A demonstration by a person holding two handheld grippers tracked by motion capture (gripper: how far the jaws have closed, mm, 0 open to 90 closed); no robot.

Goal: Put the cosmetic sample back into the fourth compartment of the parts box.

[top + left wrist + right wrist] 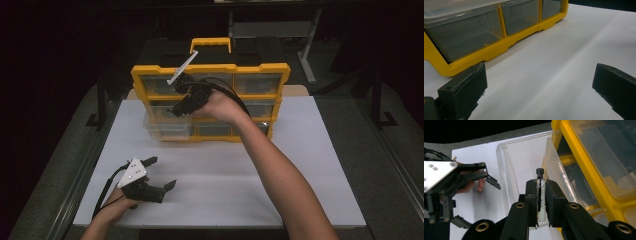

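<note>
White surface (300, 165) under dim light, dark room beyond. Right gripper (541, 197) is clamped on a small clear vial (540, 195) with a black cap, held upright between its jaws, directly above a pulled-out clear drawer (506, 170) of a yellow organiser box (210, 100). That drawer looks empty beneath the vial, so the drop seems about to happen; releasing and pushing the drawer shut remain. Farther off, left gripper (162, 172) rests on the surface with jaws spread wide, holding nothing. Grey floor surrounds the surface.
</note>
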